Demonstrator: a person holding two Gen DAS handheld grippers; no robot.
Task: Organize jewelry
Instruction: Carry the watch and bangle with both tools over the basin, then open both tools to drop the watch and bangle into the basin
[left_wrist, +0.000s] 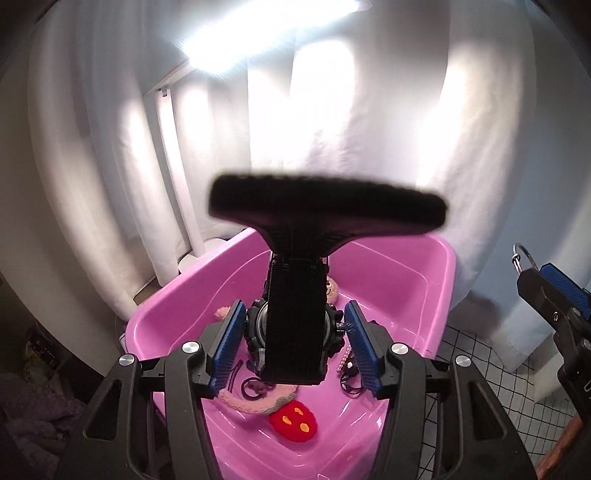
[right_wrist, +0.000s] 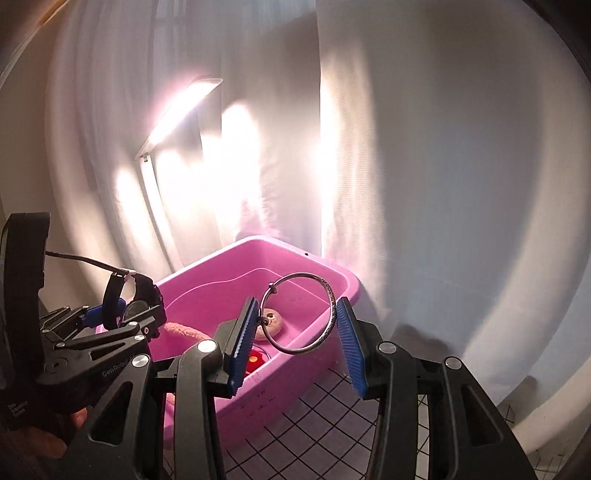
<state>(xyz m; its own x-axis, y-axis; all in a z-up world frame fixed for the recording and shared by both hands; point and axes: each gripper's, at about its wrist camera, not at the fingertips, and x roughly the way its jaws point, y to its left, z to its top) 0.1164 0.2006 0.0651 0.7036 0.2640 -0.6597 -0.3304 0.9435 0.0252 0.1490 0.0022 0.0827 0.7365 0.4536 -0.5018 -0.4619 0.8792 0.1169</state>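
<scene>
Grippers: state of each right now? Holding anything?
Left claw: closed on the black watch, lifted above the pink tub.
Right claw: closed on the silver bangle, held over the same tub.

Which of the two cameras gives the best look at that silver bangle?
The right wrist view: the silver bangle sits whole and close between the blue pads of the right gripper, above the pink tub. The left wrist view catches only a sliver of it at the right edge, poking out of that gripper.
</scene>
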